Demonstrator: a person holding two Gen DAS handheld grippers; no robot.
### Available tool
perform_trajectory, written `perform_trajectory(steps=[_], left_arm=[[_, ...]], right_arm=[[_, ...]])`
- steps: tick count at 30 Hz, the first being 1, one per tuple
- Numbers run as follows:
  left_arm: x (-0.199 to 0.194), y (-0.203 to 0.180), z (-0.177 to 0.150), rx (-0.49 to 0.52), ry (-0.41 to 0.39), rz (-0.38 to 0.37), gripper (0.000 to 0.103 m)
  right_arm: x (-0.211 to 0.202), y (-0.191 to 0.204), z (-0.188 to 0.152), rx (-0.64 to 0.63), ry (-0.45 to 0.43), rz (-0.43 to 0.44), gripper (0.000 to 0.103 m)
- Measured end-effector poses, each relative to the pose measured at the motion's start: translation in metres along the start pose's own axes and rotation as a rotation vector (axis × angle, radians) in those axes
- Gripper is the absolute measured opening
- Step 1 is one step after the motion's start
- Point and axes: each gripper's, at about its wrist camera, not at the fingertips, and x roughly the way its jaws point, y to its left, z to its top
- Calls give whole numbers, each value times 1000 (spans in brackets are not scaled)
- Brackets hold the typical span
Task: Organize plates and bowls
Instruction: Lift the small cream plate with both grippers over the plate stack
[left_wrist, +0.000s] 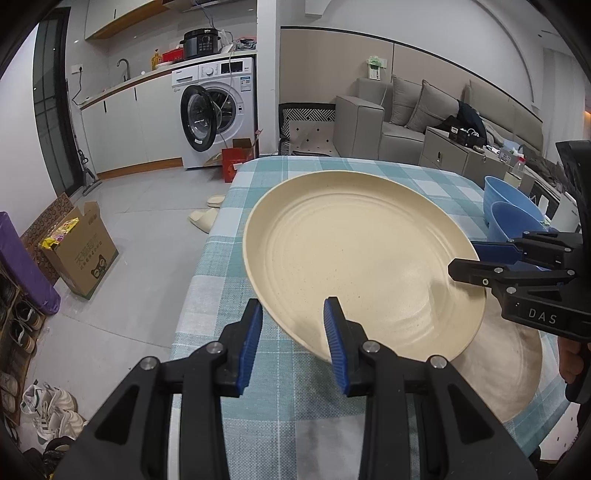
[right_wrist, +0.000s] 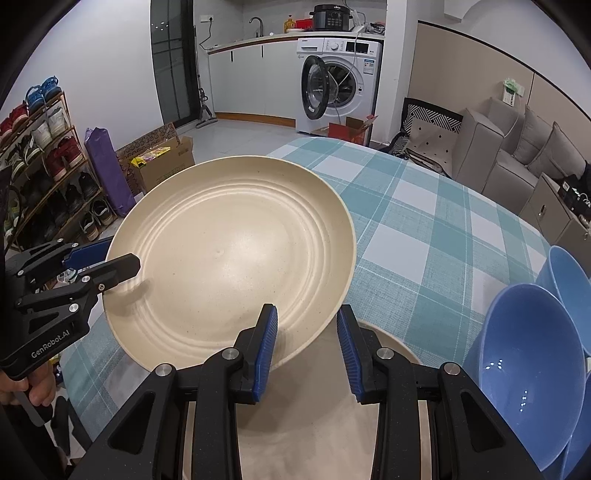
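Over the checked counter (left_wrist: 332, 173), near its floor-side edge, both grippers (left_wrist: 293, 343) (right_wrist: 306, 347) hold the plate (left_wrist: 354, 251), jaws narrow on its rim.

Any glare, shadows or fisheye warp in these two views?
Left wrist: sharp, black corners, table edge bowed; right tongs cast a soft shadow on the held plate. Right wrist: same warp, ceiling-light specks glint in the blue bowl, mild sheen at plate centre, left tongs shadow on its rim.
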Motion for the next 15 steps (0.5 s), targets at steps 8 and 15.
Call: perform_trajectory(steps=[8, 15], left_arm=[[-5, -12, 2, 28, -4, -13, 33], [-9, -22, 1, 52, -5, -25, 33]], right_arm=[[-15, -6, -8, 12, -12, -12, 34], [-26, -10, -18, 20, -16, -20, 34]])
